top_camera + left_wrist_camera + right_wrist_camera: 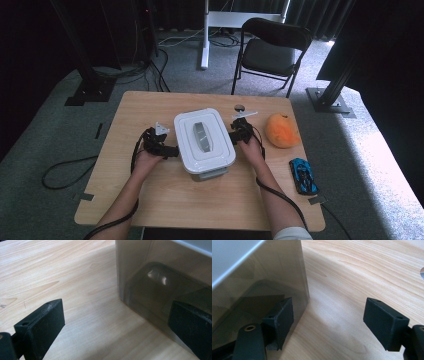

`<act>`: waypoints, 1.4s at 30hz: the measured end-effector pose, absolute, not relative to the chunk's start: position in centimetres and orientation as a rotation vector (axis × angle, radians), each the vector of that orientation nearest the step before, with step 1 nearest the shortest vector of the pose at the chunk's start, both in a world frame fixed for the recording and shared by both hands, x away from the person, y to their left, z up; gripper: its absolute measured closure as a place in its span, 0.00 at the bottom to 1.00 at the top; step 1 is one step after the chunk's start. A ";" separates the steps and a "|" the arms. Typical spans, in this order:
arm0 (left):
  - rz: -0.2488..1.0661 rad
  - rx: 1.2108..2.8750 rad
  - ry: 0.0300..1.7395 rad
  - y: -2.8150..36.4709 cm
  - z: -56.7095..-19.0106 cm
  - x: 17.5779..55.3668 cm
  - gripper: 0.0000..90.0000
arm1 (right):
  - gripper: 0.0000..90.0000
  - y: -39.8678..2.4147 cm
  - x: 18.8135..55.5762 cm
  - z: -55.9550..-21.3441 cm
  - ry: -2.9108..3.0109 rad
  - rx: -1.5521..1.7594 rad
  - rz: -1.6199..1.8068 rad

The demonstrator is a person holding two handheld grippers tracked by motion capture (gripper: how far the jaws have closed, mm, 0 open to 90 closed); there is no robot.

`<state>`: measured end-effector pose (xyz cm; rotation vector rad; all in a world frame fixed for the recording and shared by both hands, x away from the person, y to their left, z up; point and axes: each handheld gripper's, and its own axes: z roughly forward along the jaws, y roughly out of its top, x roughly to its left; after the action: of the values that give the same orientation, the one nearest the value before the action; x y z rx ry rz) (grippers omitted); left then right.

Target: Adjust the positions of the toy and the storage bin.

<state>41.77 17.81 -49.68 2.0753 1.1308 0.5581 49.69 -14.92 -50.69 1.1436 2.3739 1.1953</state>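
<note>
I see the box (pixel 205 142) mid-table (pixel 150 205): smoky translucent walls, rounded corners, glossy white lid (pixel 202 135). My left gripper (pixel 161 148) sits at its left wall, jaws wide, gripping nothing. My right gripper (pixel 240 131) flanks the right wall, matte black jaws apart over pale woodgrain.

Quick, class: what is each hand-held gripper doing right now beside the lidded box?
Left hand-held gripper: open, holding nothing, beside the box.
Right hand-held gripper: open, holding nothing, one jaw against the box's side.
</note>
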 end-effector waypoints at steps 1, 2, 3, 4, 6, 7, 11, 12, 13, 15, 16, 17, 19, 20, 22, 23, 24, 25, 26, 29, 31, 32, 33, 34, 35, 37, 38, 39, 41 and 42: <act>0.558 2.075 1.131 17.8 -49.7 41.5 0.01 | 0.26 -14.9 49.5 -50.7 2.376 1.133 1.199; 0.564 2.075 1.127 17.8 -49.7 41.2 0.01 | 0.26 -14.9 49.3 -50.7 2.379 1.126 1.199; 0.566 2.077 1.120 17.8 -49.7 40.9 0.01 | 0.26 -14.9 49.1 -50.7 2.378 1.117 1.202; 0.563 2.077 1.124 17.8 -49.7 40.7 0.01 | 0.26 -14.9 48.9 -50.7 2.381 1.106 1.208; 0.566 2.080 1.113 17.8 -49.7 40.1 0.01 | 0.26 -14.9 48.5 -50.8 2.384 1.102 1.213; 0.570 2.079 1.112 17.7 -49.7 39.8 0.01 | 0.26 -14.9 48.3 -50.8 2.388 1.095 1.217; 0.574 2.084 1.103 17.7 -49.7 38.6 0.01 | 0.26 -14.9 47.7 -50.9 2.401 1.069 1.231; 0.576 2.087 1.100 17.7 -49.7 38.3 0.01 | 0.26 -14.9 47.6 -50.9 2.408 1.066 1.233; 0.574 2.089 1.096 17.7 -49.7 38.0 0.01 | 0.26 -14.9 47.4 -50.8 2.414 1.055 1.229; 0.584 2.092 1.091 17.8 -49.6 37.2 0.01 | 0.26 -14.8 47.1 -50.8 2.421 1.036 1.237; 0.580 2.091 1.090 17.8 -49.7 37.0 0.01 | 0.26 -14.7 46.8 -50.8 2.428 1.026 1.233; 0.574 2.090 1.092 17.9 -49.7 36.7 0.01 | 0.26 -14.7 46.7 -50.8 2.430 1.015 1.234; 0.571 2.090 1.088 17.8 -49.7 36.1 0.01 | 0.26 -14.7 46.4 -50.9 2.433 1.006 1.242; 0.575 2.093 1.086 17.8 -49.7 35.9 0.01 | 0.26 -14.6 46.1 -50.9 2.435 1.002 1.244; 0.579 2.094 1.084 17.8 -49.7 35.7 0.01 | 0.26 -14.6 46.0 -50.9 2.434 1.000 1.247; 0.577 2.093 1.084 17.8 -49.7 35.3 0.01 | 0.26 -14.6 45.7 -50.9 2.435 0.994 1.247; 0.574 2.091 1.084 17.8 -49.8 35.1 0.01 | 0.26 -14.6 45.6 -50.9 2.433 0.991 1.248; 0.573 2.090 1.082 17.8 -49.8 34.9 0.01 | 0.26 -14.6 45.5 -50.9 2.435 0.986 1.249; 0.574 2.092 1.079 17.8 -49.9 34.7 0.01 | 0.26 -14.6 45.3 -50.9 2.438 0.984 1.250; 0.576 2.098 1.076 17.6 -50.1 34.0 0.01 | 0.26 -14.6 44.9 -50.8 2.440 0.967 1.246; 0.571 2.098 1.076 17.6 -50.2 33.5 0.01 | 0.26 -14.6 44.6 -50.8 2.440 0.960 1.244; 0.569 2.099 1.076 17.6 -50.3 33.4 0.01 | 0.26 -14.6 44.4 -50.8 2.441 0.950 1.245; 0.570 2.096 1.075 17.6 -50.3 33.1 0.01 | 0.26 -14.6 44.2 -50.8 2.441 0.941 1.243; 0.570 2.097 1.070 17.6 -50.3 32.9 0.01 | 0.26 -14.6 44.0 -50.8 2.441 0.941 1.242; 0.566 2.096 1.070 17.6 -50.4 32.7 0.01 | 0.26 -14.7 43.9 -50.8 2.444 0.936 1.239; 0.567 2.099 1.065 17.5 -50.4 32.4 0.01 | 0.26 -14.7 43.5 -50.8 2.441 0.930 1.242; 0.564 2.099 1.062 17.4 -50.4 32.2 0.01 | 0.26 -14.8 43.4 -50.8 2.440 0.931 1.242; 0.569 2.104 1.058 17.3 -50.4 32.0 0.01 | 0.26 -14.8 43.2 -50.8 2.440 0.931 1.248; 0.569 2.109 1.050 17.2 -50.4 31.7 0.01 | 0.26 -14.9 43.0 -50.9 2.438 0.937 1.258; 0.563 2.108 1.050 17.1 -50.4 31.5 0.01 | 0.26 -15.0 42.9 -51.0 2.440 0.932 1.262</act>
<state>31.50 17.14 -50.42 2.1082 1.0497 0.5630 42.90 -15.01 -50.96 0.9319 2.4398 1.2617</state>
